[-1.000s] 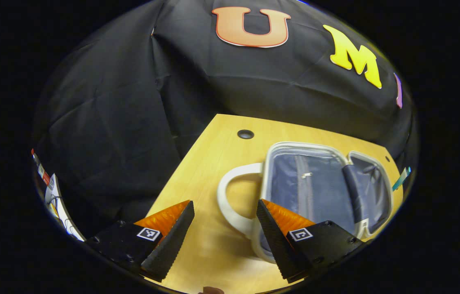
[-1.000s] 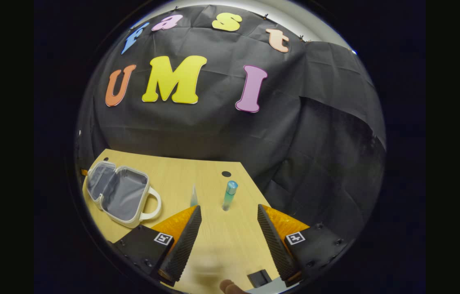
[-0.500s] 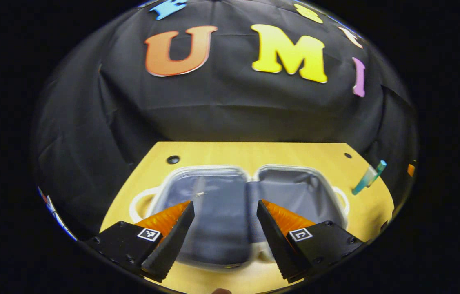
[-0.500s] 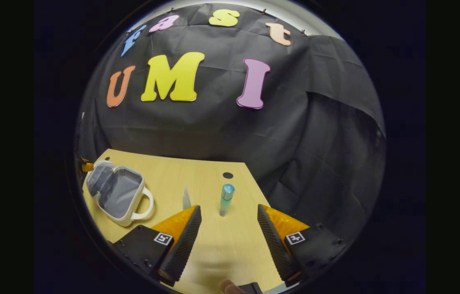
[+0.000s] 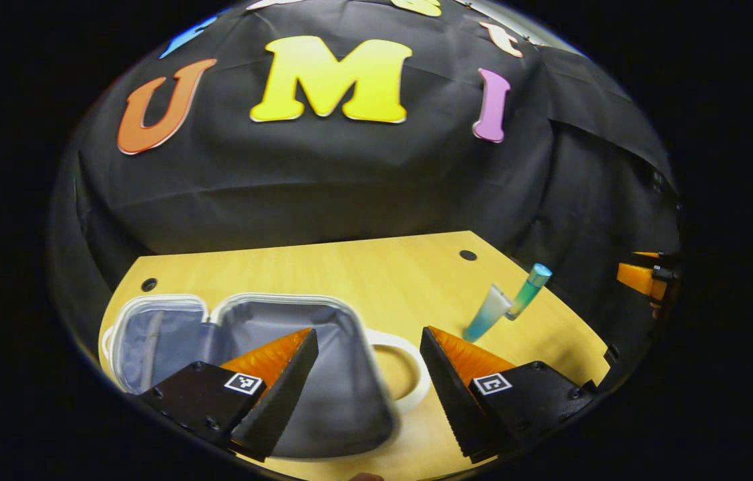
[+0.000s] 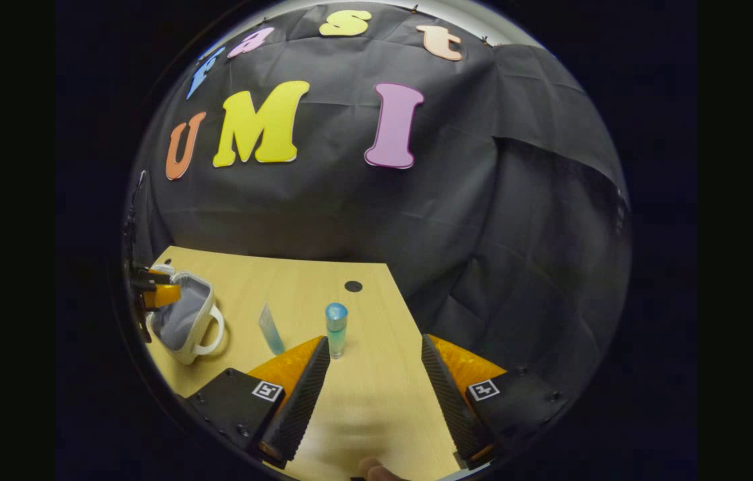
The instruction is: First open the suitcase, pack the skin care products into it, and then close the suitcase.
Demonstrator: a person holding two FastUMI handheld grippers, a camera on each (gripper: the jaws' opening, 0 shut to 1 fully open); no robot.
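A small white suitcase lies open on the wooden table, showing its grey lining and white handle. Above it my left gripper hangs open and empty. To its right stand a blue-capped bottle and a pale tube, side by side. In the right gripper view the bottle and the tube stand just beyond my open, empty right gripper. The suitcase sits at the far left there, with the left gripper over it.
Round cable holes mark the table's far corners. The table's right edge drops off close to the bottle. The right gripper shows at the right edge of the left gripper view.
The left gripper view has swung rightward: the suitcase slid to the left and the bottle and tube came nearer the centre. The right gripper shifted slightly right, so the bottle now sits by its left finger.
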